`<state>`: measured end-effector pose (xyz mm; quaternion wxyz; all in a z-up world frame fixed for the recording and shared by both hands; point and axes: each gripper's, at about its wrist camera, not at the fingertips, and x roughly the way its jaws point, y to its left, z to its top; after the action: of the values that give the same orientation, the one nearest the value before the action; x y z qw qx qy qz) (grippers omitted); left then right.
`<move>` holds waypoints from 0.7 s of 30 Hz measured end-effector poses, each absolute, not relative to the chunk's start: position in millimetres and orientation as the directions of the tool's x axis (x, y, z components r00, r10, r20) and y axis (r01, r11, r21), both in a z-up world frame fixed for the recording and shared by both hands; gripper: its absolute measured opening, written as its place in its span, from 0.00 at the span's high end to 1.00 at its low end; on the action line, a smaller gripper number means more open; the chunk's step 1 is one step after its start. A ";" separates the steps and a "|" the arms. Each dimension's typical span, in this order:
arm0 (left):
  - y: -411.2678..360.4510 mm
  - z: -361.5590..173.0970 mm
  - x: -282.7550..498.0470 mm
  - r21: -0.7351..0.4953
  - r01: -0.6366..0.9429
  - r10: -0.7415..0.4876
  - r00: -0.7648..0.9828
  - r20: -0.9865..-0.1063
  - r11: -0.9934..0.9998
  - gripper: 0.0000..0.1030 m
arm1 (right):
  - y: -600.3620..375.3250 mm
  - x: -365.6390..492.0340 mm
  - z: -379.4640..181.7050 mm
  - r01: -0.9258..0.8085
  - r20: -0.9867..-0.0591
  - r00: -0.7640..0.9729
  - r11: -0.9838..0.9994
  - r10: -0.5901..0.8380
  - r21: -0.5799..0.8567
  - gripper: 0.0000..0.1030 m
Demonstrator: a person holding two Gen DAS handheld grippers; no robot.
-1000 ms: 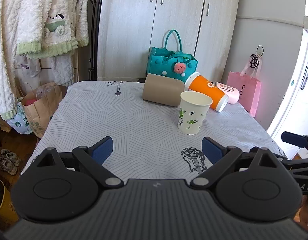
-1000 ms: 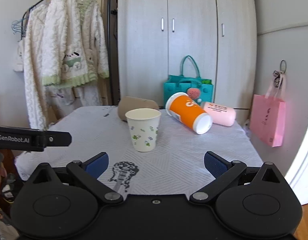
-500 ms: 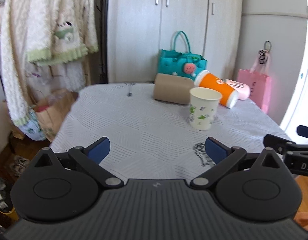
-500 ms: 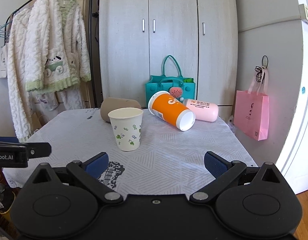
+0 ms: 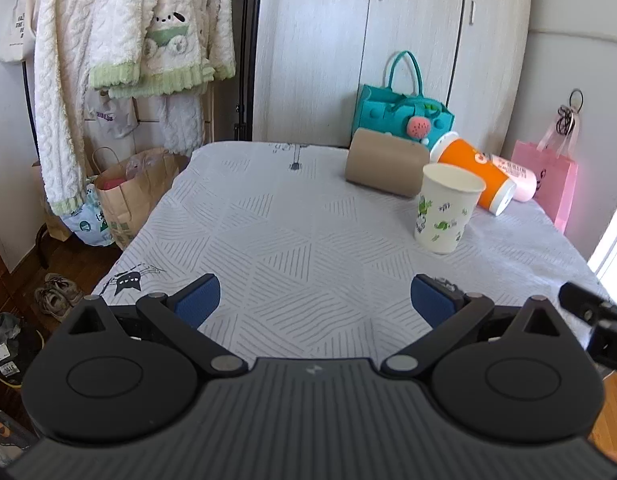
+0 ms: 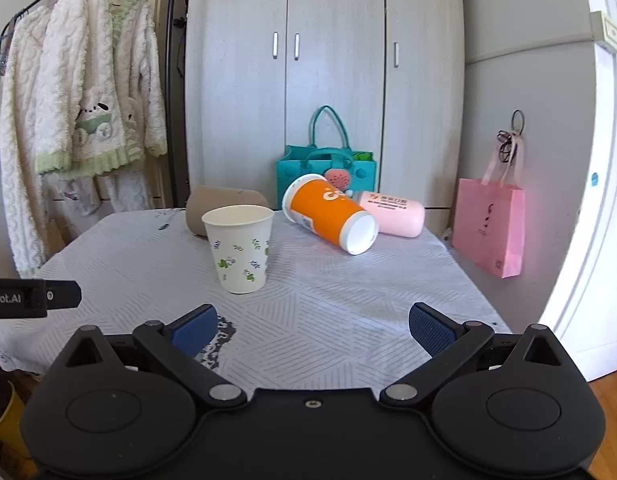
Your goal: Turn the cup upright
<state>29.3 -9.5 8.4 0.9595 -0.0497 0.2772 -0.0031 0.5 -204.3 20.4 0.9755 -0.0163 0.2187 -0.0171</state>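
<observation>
A white paper cup with green leaf prints (image 5: 446, 208) (image 6: 239, 249) stands upright on the table, mouth up. Behind it lie three cups on their sides: a brown one (image 5: 386, 167) (image 6: 224, 211), an orange one (image 5: 474, 176) (image 6: 328, 214) and a pink one (image 5: 516, 178) (image 6: 394, 213). My left gripper (image 5: 314, 300) is open and empty near the table's front edge, left of the white cup. My right gripper (image 6: 312, 326) is open and empty, in front of the cups.
The table (image 5: 288, 216) has a white patterned cloth. A teal bag (image 5: 402, 112) stands behind it against the wardrobe. A pink bag (image 6: 490, 226) hangs at the right wall. White robes (image 5: 120, 40) hang at the left, paper bags (image 5: 128, 192) on the floor.
Both grippers have drawn back and shifted; the left view has swung left, the right view has risen slightly. The cups have not moved.
</observation>
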 end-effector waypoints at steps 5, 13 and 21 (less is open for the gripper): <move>-14.7 7.9 26.8 -0.053 -0.019 -0.011 0.852 -0.524 0.998 0.00 | -204.0 -4.2 23.2 0.039 -0.415 0.908 0.999 -0.050 -0.035 0.00; -17.3 13.1 22.1 -0.024 -0.047 0.029 0.867 -0.497 0.999 0.00 | -201.0 -4.2 23.2 0.057 -0.408 0.909 0.996 -0.078 -0.065 0.00; -16.6 12.6 22.2 -0.025 -0.047 0.029 0.867 -0.497 0.999 0.00 | -199.6 -4.6 20.6 0.059 -0.410 0.908 0.996 -0.082 -0.070 0.00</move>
<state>22.2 -16.6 12.6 0.9661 -0.0179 0.2567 0.0197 -4.6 -199.6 20.6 0.9764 -0.0280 0.2112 -0.0361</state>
